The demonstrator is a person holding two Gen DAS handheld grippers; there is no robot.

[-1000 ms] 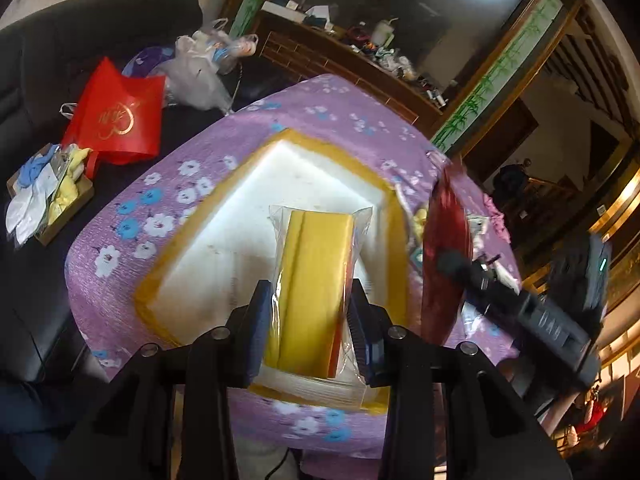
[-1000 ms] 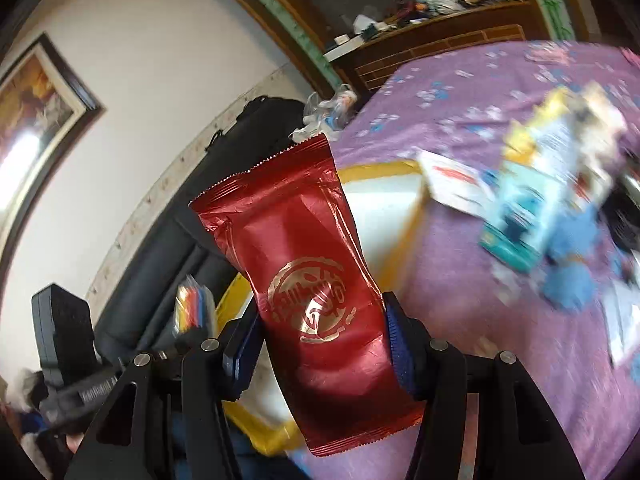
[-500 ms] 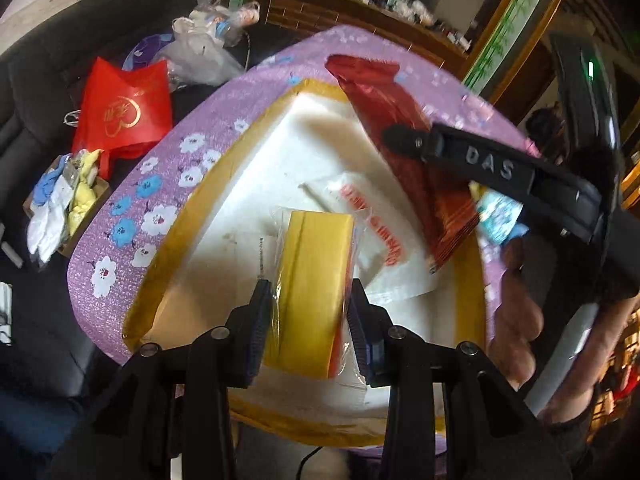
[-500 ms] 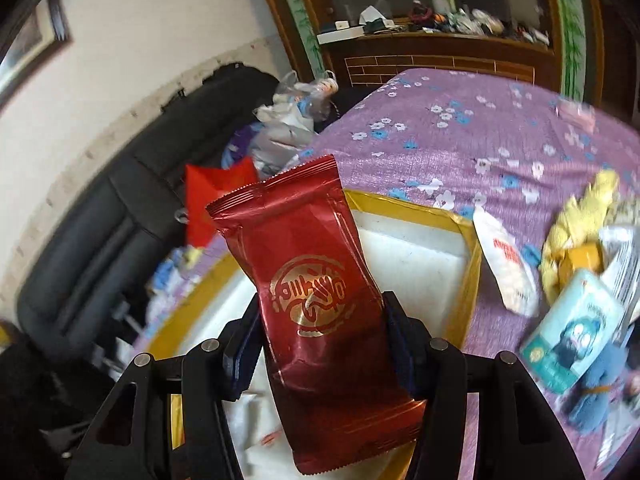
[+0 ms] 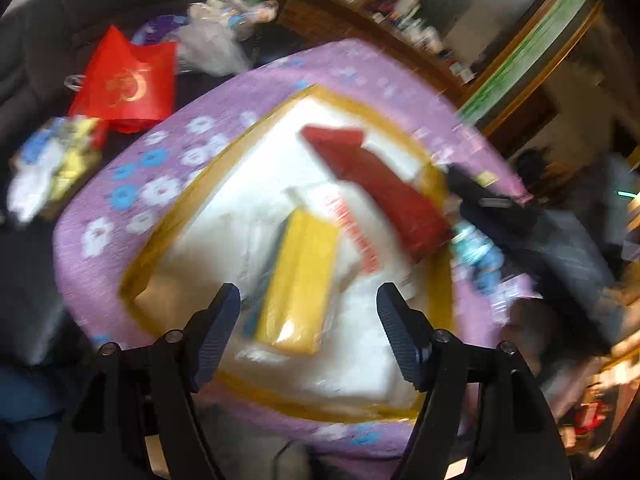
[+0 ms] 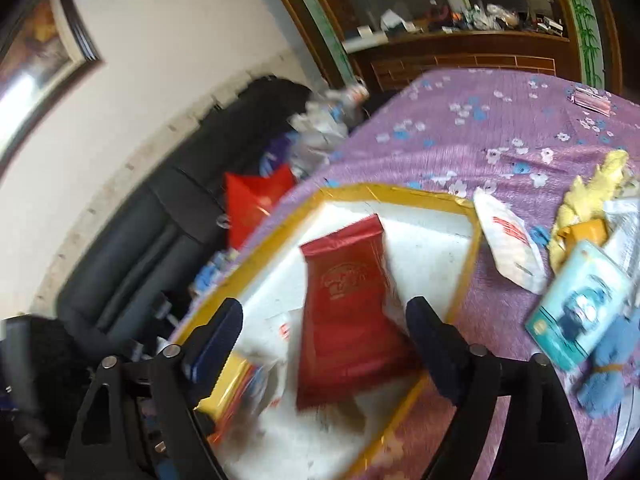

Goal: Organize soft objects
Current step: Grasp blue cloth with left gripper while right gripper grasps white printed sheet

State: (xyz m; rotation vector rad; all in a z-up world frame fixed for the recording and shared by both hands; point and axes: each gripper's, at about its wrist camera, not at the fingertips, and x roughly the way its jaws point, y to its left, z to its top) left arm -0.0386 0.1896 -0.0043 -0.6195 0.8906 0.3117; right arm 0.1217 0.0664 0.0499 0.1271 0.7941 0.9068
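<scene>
Both jaws just spread; red packet (image 6: 344, 312) loose; only right view shows, blurrily, blue toy (image 6: 608, 376).

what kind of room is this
Probably a lived-in home living room: a dark sofa against the wall, a framed picture above it, a cluttered wooden cabinet, and a table under a purple floral cloth.
</scene>
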